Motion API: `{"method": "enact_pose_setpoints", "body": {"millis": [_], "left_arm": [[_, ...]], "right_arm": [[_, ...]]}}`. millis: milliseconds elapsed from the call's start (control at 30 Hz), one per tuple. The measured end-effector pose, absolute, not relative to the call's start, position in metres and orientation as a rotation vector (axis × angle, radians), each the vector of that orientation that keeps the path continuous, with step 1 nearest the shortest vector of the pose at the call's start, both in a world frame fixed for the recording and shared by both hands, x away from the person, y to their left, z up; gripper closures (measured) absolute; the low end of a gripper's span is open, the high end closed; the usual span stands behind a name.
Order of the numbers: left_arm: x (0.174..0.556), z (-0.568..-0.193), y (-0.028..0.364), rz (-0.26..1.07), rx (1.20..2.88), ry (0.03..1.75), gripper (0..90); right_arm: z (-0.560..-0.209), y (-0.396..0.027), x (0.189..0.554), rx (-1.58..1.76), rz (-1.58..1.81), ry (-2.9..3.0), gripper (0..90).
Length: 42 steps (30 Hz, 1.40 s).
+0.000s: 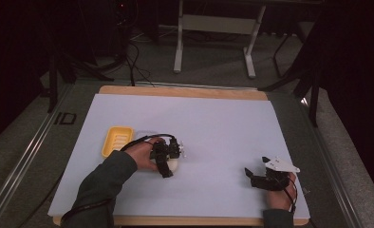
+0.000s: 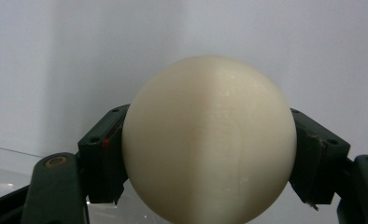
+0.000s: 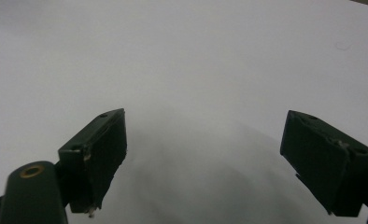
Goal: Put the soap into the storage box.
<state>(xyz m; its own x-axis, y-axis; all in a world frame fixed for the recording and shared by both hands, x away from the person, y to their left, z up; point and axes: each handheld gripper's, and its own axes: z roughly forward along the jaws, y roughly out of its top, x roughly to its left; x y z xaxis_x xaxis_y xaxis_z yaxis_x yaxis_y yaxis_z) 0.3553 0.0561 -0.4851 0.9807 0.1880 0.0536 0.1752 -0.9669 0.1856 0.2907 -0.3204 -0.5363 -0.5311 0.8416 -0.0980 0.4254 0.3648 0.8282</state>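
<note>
A cream egg-shaped ball (image 2: 209, 140) sits between the two black jaws of my left gripper (image 2: 209, 158), which press on its sides. In the high view that left gripper (image 1: 168, 164) is left of the table's middle, with the cream ball (image 1: 173, 165) just showing under it on the white sheet. A yellow ribbed dish (image 1: 116, 140) lies a little to its left. My right gripper (image 1: 252, 176) rests near the front right of the sheet. Its jaws stand wide apart over bare white sheet, as the right gripper (image 3: 203, 158) view shows.
A white sheet (image 1: 213, 123) covers most of the wooden table (image 1: 185, 91). Beyond the table's far edge stand the white legs of a frame (image 1: 178, 47) and cables on a grey floor. A clear plastic edge (image 2: 14, 161) shows at the lower left of the left gripper view.
</note>
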Motion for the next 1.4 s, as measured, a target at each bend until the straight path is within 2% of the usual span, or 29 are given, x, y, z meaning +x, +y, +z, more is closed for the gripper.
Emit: {"method": "enact_pose_setpoints", "body": {"millis": [1400], "left_arm": [[0.361,-0.458,0.087,0.145,2.866,0.372,25.6]], "right_arm": [[-0.536,-0.32,0.291,1.092,1.059,2.112,14.5]]}}
